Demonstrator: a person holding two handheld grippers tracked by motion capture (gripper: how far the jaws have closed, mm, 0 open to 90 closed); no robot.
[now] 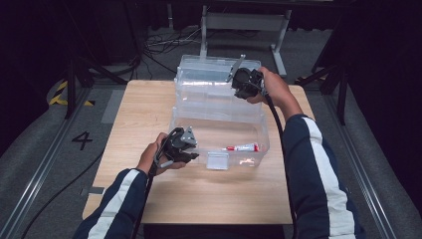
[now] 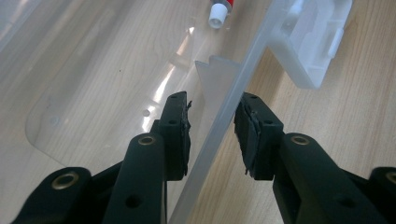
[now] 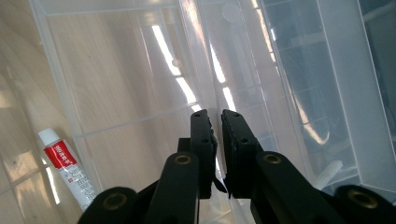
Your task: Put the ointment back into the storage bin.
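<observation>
A clear plastic box stands open on the wooden table, its rear part raised behind the base. A red-and-white tube lies inside the base; the tube is left of my right jaws, and its white cap points toward my left gripper. My left gripper is at the base's front left; the left gripper stands open, straddling the front wall without pinching it. My right gripper reaches into the rear part; the right gripper is shut on a thin clear wall there.
A white latch hangs on the outside of the front wall, also seen as the latch. Bare table lies in front of the box. Cables and a metal stand are on the floor beyond the table.
</observation>
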